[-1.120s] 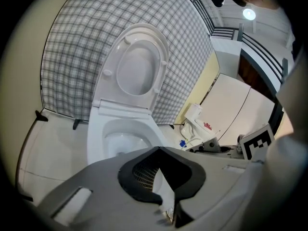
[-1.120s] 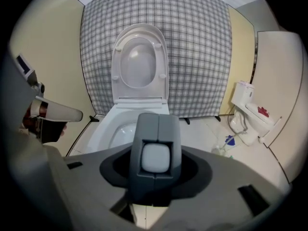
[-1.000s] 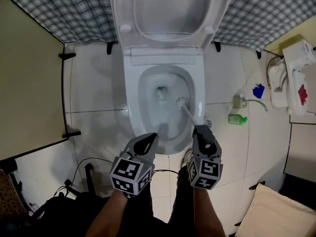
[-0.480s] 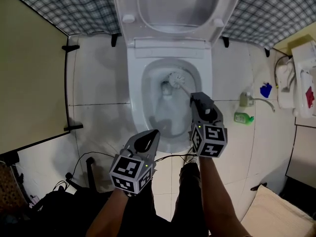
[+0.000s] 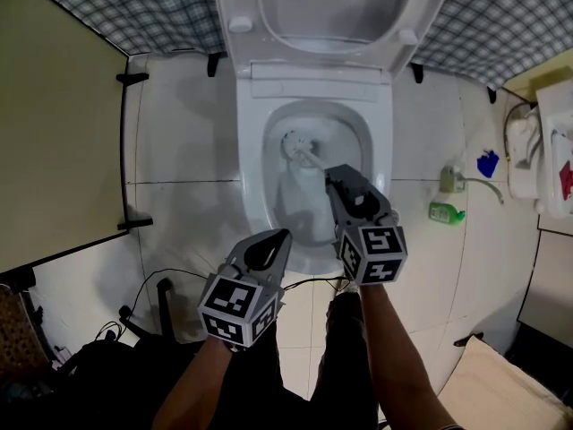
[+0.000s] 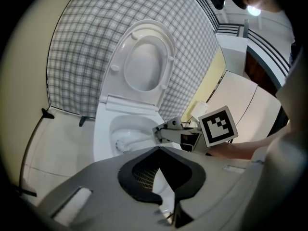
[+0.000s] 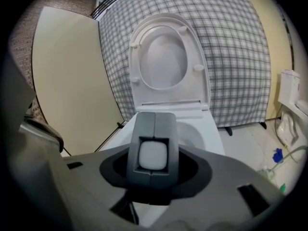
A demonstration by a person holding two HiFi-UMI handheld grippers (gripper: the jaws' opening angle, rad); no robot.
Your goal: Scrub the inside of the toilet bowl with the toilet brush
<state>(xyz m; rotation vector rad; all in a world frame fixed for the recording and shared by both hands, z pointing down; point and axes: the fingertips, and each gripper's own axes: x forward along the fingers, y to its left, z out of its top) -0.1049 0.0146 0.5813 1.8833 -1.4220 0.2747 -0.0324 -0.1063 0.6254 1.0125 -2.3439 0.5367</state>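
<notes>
The white toilet bowl (image 5: 252, 164) stands with seat and lid (image 5: 333, 7) raised against the wall. My right gripper (image 5: 334, 174) reaches over the bowl's right front, shut on the toilet brush handle (image 5: 310, 159). The white brush head (image 5: 293, 141) lies against the bowl's back left inner wall. In the right gripper view the handle's white end (image 7: 153, 155) sits between the closed jaws of my right gripper (image 7: 154, 117). My left gripper (image 5: 275, 239) hovers at the bowl's front rim, shut and holding nothing. From the left gripper view, past my left gripper (image 6: 159, 150), I see the brush head (image 6: 123, 143) in the bowl.
A green bottle (image 5: 444, 211) and a blue object (image 5: 488, 163) stand on the floor tiles right of the toilet, next to a white appliance (image 5: 548, 141). A beige panel (image 5: 54, 133) closes the left side. Black cables (image 5: 159, 296) lie at the lower left.
My right gripper has pushed forward over the bowl, sweeping the brush head from the bowl's right side to its back left. The left gripper has stayed put.
</notes>
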